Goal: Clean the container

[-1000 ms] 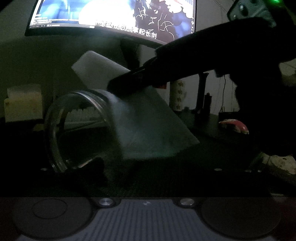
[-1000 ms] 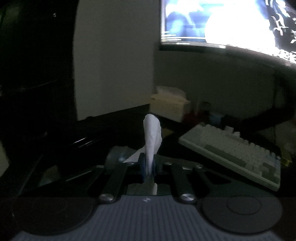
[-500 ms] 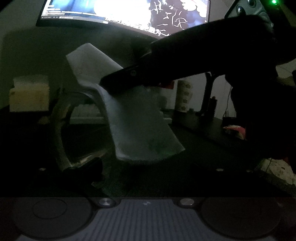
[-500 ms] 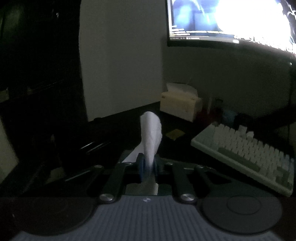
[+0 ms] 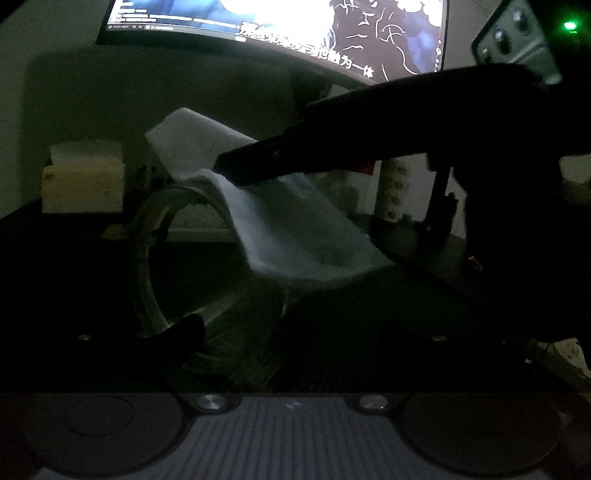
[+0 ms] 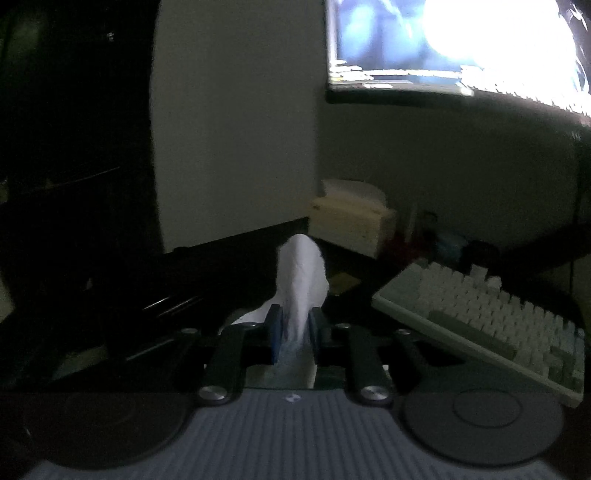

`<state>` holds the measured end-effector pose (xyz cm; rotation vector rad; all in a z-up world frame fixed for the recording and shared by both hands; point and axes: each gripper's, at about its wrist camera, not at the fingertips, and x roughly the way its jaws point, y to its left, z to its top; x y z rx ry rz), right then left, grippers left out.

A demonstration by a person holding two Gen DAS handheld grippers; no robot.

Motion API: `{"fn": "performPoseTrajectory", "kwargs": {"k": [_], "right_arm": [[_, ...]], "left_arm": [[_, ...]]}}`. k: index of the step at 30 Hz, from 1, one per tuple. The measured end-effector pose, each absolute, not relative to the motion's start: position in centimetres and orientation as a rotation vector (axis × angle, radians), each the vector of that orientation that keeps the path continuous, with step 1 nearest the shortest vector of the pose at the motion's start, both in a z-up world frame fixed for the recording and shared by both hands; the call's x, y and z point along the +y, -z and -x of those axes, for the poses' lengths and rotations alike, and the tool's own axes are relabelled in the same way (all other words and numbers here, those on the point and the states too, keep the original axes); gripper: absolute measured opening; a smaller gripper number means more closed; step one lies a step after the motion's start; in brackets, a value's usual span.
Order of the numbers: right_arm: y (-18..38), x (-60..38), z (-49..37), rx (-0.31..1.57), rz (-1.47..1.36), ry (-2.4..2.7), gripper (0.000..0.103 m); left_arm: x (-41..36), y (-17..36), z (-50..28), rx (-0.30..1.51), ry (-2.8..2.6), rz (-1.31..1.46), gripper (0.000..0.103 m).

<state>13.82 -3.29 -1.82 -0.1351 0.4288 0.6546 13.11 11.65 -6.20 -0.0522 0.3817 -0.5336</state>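
A clear glass jar (image 5: 147,266) lies on its side in the left wrist view, its round rim facing left. My left gripper (image 5: 291,325) is shut on it; one dark finger (image 5: 181,330) shows at the rim and the other is lost in shadow. A white tissue (image 5: 295,236) drapes over the jar's top and right side. My right gripper (image 5: 225,170) reaches in from the right, its tip on the tissue above the jar. In the right wrist view the tissue (image 6: 301,273) stands up between the blue pads (image 6: 275,332). The jaws of the right gripper (image 6: 295,317) are opening, the tissue still filling the gap.
The room is dim. A lit monitor (image 5: 295,29) hangs at the back. A tissue box (image 5: 83,177) stands at the back left, a white keyboard (image 6: 480,317) lies on the dark desk, and a patterned cup (image 5: 393,192) stands behind the right gripper.
The right jaws have widened slightly around the tissue. The tissue now bends lower over the jar. The background has shifted right in both views; the jar keeps its place in the left gripper.
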Motion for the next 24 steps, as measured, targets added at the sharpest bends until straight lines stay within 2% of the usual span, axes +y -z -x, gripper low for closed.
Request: {"fn": "performPoseTrajectory", "kwargs": {"k": [3,13,18,24], "right_arm": [[2.2,-3.8,-15.7,0.450,0.128,-0.545,0.021],[2.1,-3.0,-13.3,0.393,0.147,-0.667,0.019],[3.1,-4.9,-16.0,0.421,0.173,-0.412,0.021],[2.8,-3.9,-13.4,0.372,0.120,-0.610,0.019]], "left_arm": [[12.1,7.8,-9.9,0.383,0.513,0.054,0.103],[12.0,7.6,-8.8,0.384,0.511,0.069,0.103],[12.0,7.4,-8.5,0.384,0.507,0.075,0.103],[11.5,7.5,-8.4,0.379,0.506,0.058,0.103]]}}
